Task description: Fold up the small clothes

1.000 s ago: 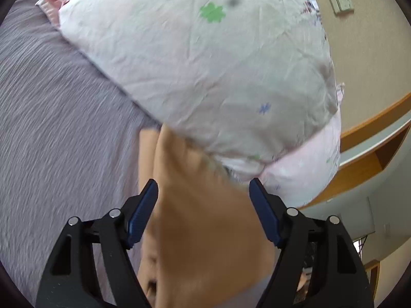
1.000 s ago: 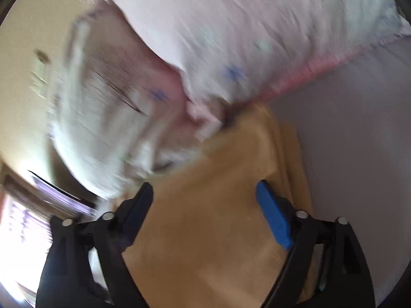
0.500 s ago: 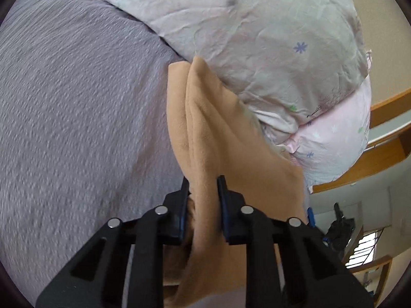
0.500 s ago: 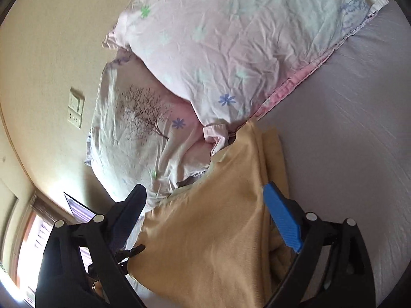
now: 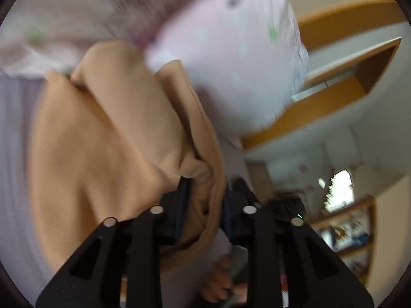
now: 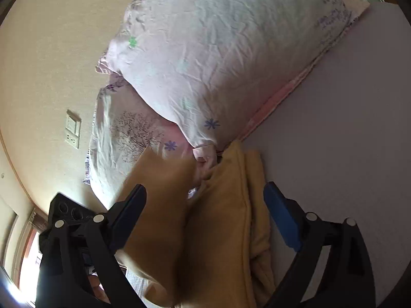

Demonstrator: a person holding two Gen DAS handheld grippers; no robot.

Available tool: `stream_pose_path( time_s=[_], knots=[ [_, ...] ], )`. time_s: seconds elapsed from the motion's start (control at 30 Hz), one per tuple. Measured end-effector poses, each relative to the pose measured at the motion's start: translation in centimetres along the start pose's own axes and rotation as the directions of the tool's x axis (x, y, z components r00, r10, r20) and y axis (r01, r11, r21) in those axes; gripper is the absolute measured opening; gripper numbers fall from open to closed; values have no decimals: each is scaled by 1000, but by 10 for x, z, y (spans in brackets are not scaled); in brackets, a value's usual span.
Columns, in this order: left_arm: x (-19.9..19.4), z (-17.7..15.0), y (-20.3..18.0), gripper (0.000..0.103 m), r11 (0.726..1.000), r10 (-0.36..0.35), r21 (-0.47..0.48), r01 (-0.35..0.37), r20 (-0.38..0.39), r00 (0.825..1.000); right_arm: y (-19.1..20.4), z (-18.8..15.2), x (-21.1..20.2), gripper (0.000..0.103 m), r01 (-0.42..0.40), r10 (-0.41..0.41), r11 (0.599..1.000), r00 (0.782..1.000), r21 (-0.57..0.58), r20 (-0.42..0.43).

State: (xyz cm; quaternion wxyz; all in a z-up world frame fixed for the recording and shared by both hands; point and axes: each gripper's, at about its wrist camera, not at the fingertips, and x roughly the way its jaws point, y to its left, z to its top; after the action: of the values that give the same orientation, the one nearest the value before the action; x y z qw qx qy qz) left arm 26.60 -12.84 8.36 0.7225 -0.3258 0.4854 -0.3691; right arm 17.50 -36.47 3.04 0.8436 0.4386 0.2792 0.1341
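The left gripper (image 5: 203, 200) is clamped on a bunched fold of the tan cloth (image 5: 108, 138): its two jaws stand close together with a thick ridge of fabric pinched between them, and the cloth fans out from the pinch toward the upper left, part of it raised off the bed. The left wrist view is smeared by motion blur, so fine detail is hard to read. In it the cloth covers the middle and left of the picture, the lavender sheet (image 5: 15, 154) shows at its left edge, and the floral pillow (image 5: 231, 59) bulges just beyond the cloth's far end, touching or nearly touching it. To the right of the pillow are a wooden headboard (image 5: 334, 95) and, lower, a blurred shelf (image 5: 354, 233). The right gripper (image 6: 205, 200) has its jaws wide apart, one on each side of the cloth (image 6: 226, 205) and gripping nothing. In the right wrist view the cloth lies in long folds on the sheet (image 6: 334, 133), running from the near edge up to the corner of the pillow (image 6: 218, 51), where its far tip meets the pillowcase. A blurred flap of the same fabric (image 6: 159, 205) is lifted on the left, crossing in front of the left jaw. A second pillow (image 6: 123, 138), printed with a tree, lies under the first against the beige wall (image 6: 38, 77), where a switch plate (image 6: 72, 128) is mounted.
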Motion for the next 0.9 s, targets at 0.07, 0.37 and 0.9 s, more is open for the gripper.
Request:
stream_pose_path(
  time_s=[0.07,0.37,0.9],
  knots=[
    [5,-9,-6,28,995,-98,15,99,-42,994,-3,0,0,94,0,0,1000,1000,9,-9],
    [-110,-37,62,47,953,297,16,-302,146,944,-1,-7,17,90,124,-124,992,980,-13,-156],
    [-102,-87,57,54,976,175,123,-180,55,983,50,-90,-47,6,231,-314,870,941,-434,-128]
  ],
)
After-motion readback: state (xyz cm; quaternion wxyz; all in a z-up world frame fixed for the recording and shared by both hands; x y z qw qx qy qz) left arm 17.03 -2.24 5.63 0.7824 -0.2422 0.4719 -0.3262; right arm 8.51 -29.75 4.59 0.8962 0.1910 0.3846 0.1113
